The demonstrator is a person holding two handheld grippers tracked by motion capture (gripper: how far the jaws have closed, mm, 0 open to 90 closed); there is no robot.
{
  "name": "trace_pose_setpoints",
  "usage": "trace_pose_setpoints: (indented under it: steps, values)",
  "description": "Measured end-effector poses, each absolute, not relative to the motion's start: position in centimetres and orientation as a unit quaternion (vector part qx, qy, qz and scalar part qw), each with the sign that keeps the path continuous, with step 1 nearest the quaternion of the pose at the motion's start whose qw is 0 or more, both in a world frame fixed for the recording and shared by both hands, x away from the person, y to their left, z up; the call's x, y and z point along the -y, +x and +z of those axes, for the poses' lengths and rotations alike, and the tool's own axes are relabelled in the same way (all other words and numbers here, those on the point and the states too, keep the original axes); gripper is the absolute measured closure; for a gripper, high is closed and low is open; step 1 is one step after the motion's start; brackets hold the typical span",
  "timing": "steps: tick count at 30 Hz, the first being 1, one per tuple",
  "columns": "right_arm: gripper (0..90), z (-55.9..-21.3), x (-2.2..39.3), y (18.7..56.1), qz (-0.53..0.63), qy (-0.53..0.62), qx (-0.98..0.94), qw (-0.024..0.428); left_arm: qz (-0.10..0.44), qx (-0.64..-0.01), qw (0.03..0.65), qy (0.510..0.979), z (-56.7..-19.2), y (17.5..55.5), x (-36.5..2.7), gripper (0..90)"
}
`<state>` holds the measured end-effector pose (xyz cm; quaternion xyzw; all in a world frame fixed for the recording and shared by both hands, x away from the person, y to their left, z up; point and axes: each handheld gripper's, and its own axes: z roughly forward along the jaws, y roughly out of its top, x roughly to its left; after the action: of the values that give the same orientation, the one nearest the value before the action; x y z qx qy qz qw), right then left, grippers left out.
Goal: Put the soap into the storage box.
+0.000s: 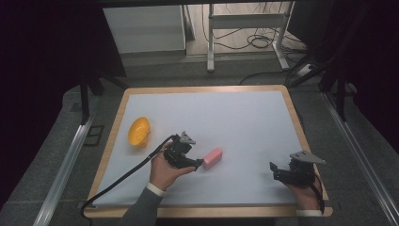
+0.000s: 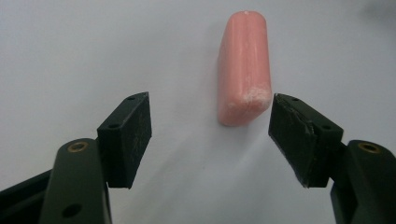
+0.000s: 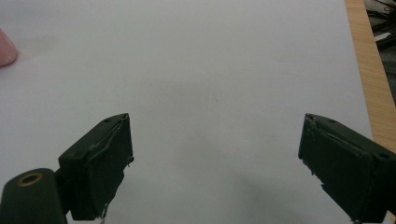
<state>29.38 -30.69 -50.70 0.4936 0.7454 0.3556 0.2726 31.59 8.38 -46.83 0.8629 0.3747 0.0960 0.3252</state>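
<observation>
Dim room behind, with a white desk frame (image 1: 244, 28), loose cables on the floor (image 1: 256, 42) and metal rails either side. White mat on a wood-edged table (image 1: 207, 90). Count: one pink rounded soap-like bar (image 1: 212, 157), one yellow plastic bowl (image 1: 139, 131) tipped on its side, two grippers. My left gripper (image 1: 198, 164) has its jaws wide apart and gripping nothing; the bar's near end (image 2: 243, 70) lies just ahead, close to the right-hand pad (image 2: 299, 137). My right gripper (image 1: 274, 171) sits well apart near the table's right edge, jaws spread, empty.
</observation>
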Motion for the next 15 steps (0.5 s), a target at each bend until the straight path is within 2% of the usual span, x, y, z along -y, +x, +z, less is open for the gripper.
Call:
trace_pose_setpoints:
  steps: [15]
  values:
    - [9.5,-50.8,30.6,29.4,0.354,0.49,-0.749,0.272,0.088,-0.359,0.312,0.876,-47.3,32.0,-5.3,29.9]
